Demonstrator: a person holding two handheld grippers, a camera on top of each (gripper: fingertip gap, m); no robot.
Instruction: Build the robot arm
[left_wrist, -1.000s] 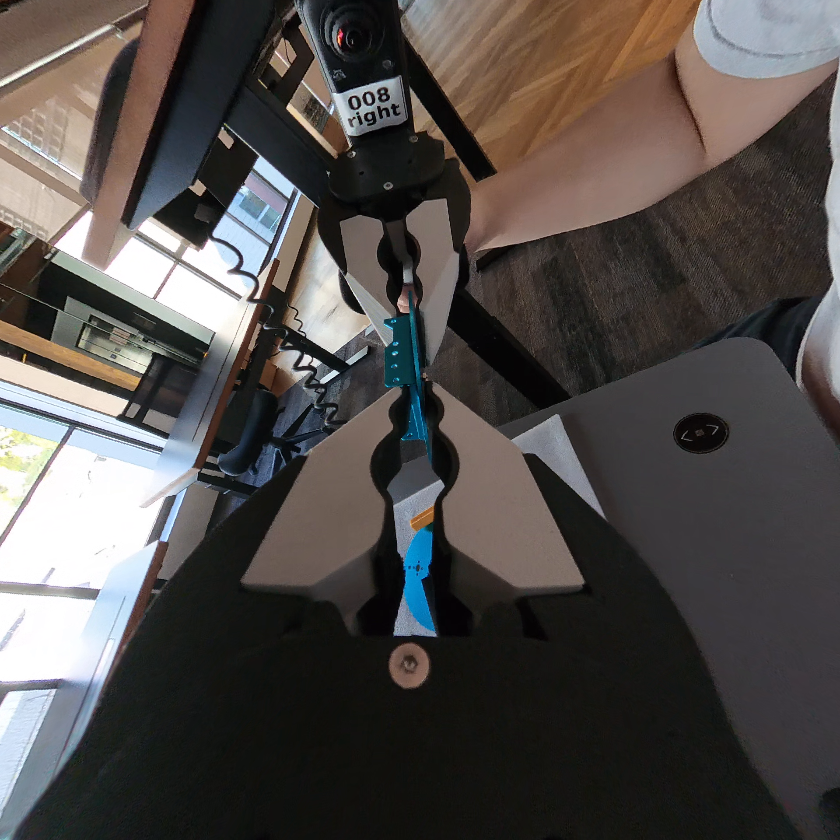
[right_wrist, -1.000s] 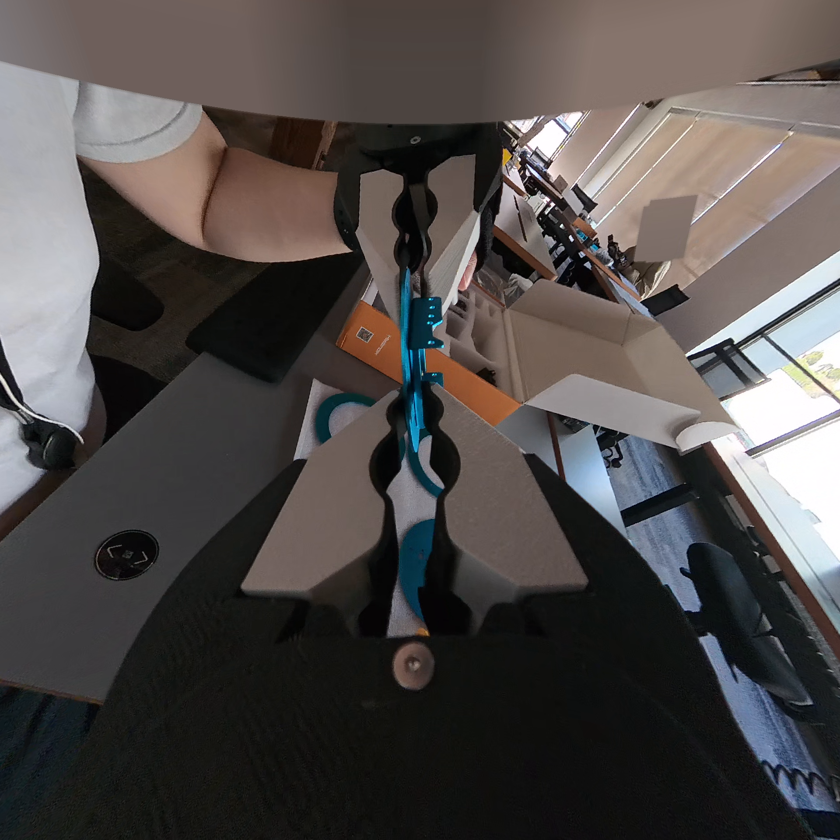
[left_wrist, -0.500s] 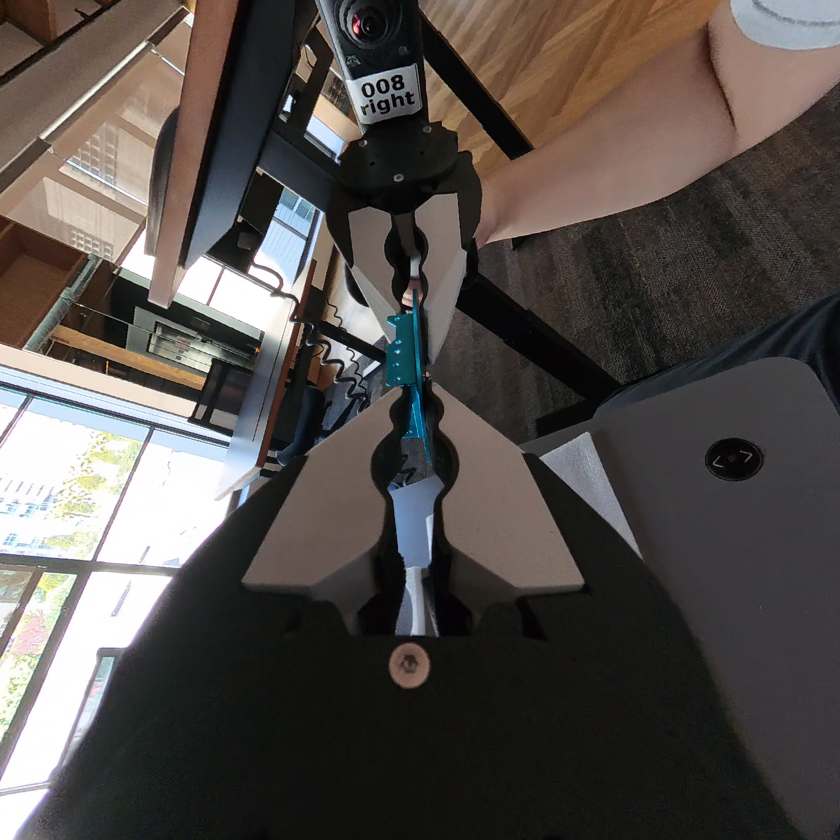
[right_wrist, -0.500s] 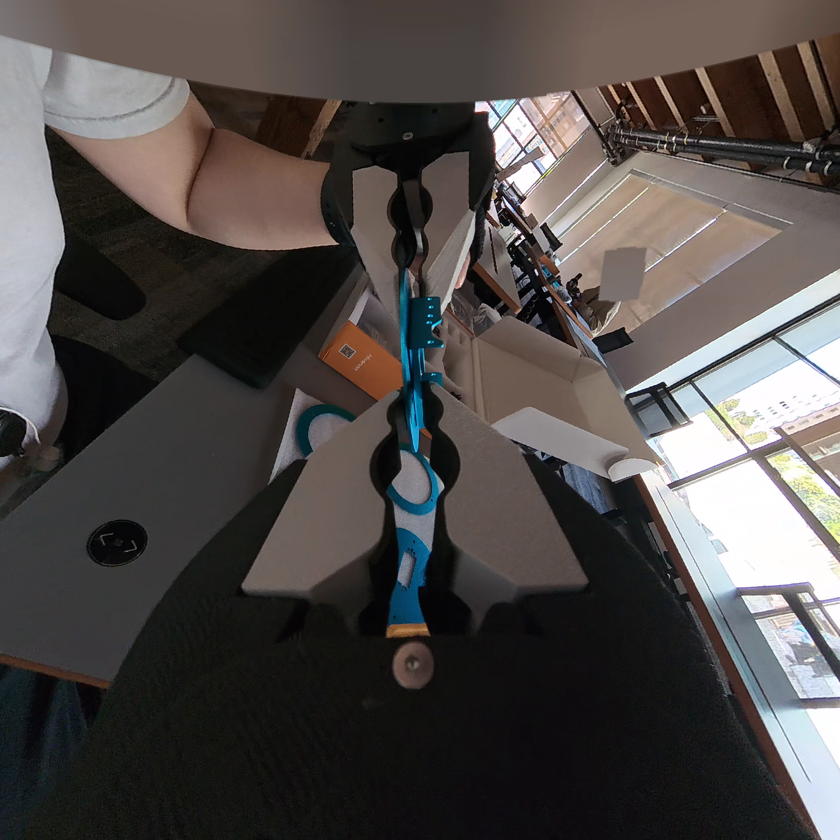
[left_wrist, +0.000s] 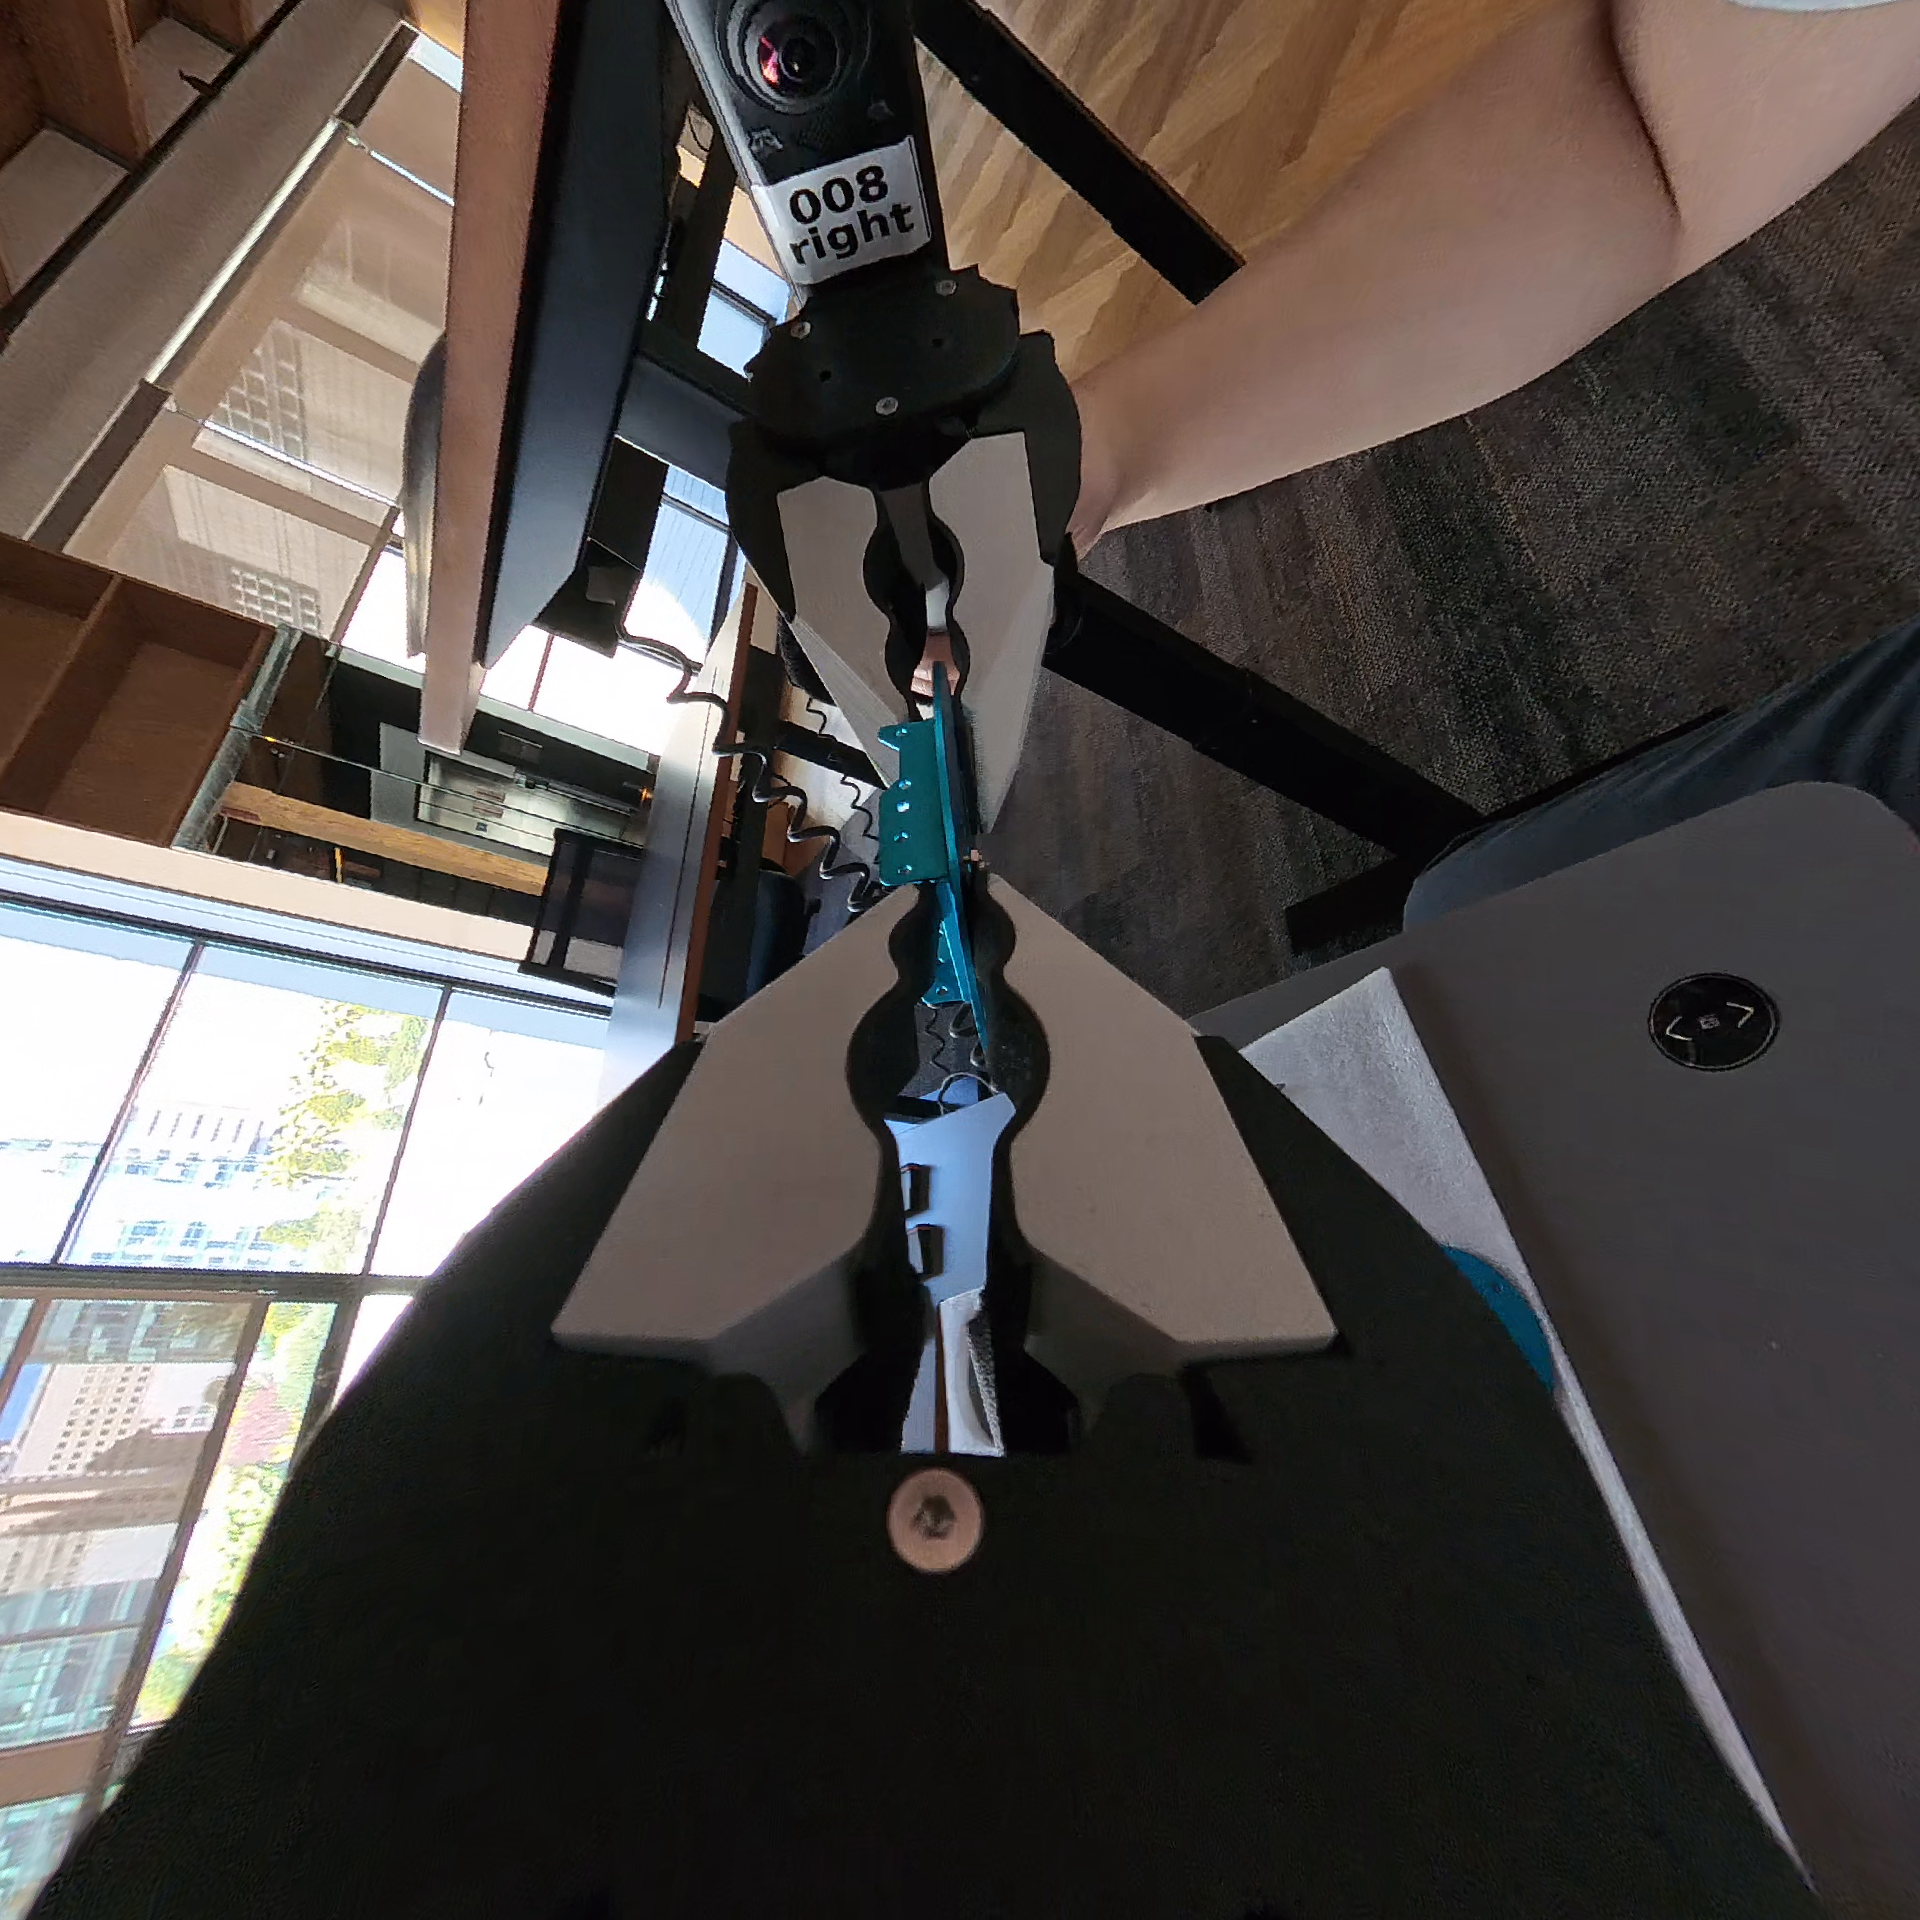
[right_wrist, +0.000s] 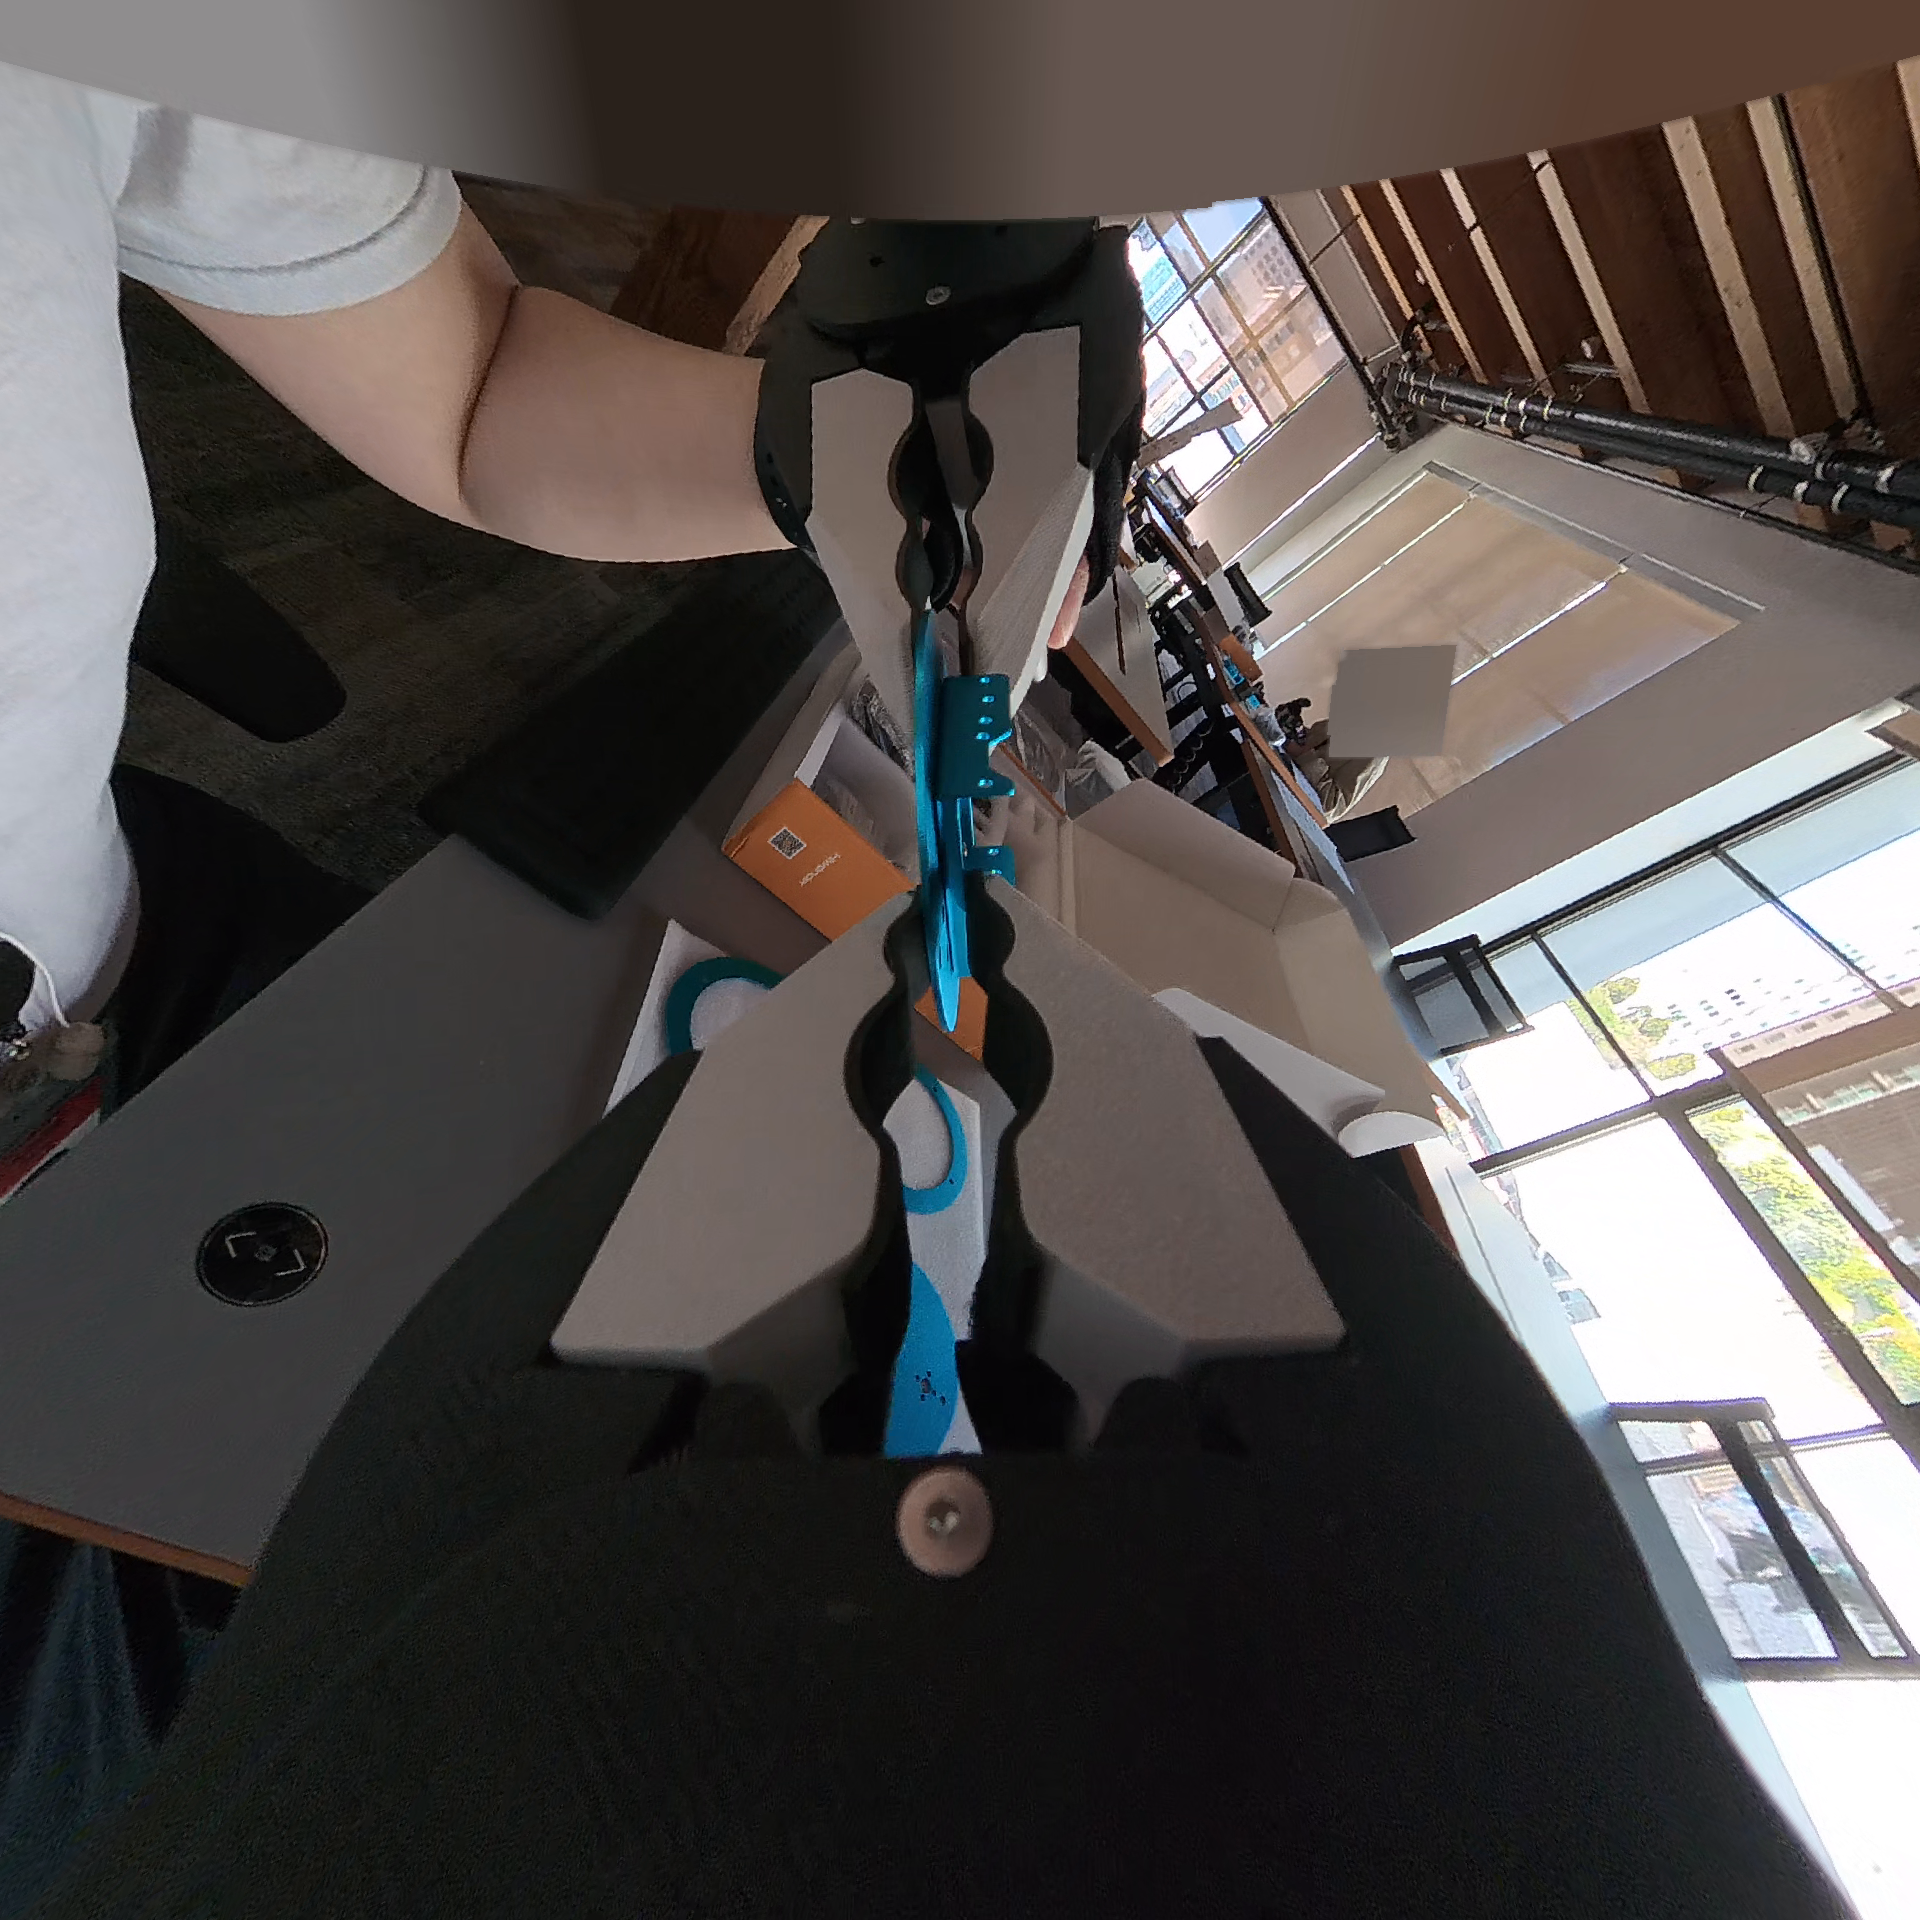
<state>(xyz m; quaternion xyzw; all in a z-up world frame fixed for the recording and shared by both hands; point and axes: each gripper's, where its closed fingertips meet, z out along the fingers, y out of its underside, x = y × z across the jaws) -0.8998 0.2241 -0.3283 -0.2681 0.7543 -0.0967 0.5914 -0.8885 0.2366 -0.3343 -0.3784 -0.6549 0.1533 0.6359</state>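
Note:
A flat blue metal plate with a small perforated bracket (left_wrist: 920, 795) hangs in the air between my two grippers, seen edge-on. My left gripper (left_wrist: 954, 891) is shut on one end of it. My right gripper (right_wrist: 951, 906) is shut on the other end of the same plate (right_wrist: 951, 769). The two grippers face each other tip to tip, and each shows at the top of the other's view. They are above the edge of a grey table (right_wrist: 416, 1091).
On the table lies a white foam sheet (right_wrist: 649, 1023) with blue rings (right_wrist: 717, 992) and a blue disc (left_wrist: 1507, 1320). An orange box (right_wrist: 821, 862) and an open white carton (right_wrist: 1195, 914) stand behind it. A round black button (right_wrist: 262, 1252) is set in the tabletop. A person's arms are close by. The grippers are tip to tip, or close to it. The round black button (right_wrist: 262, 1252) is about equally far from each gripper, around 30 centimetres. Look for it in the left wrist view (left_wrist: 1705, 1031) too.
Both grippers have tilted and risen with the plate still held between them. The table and foam sheet have slid lower and outward in both views.

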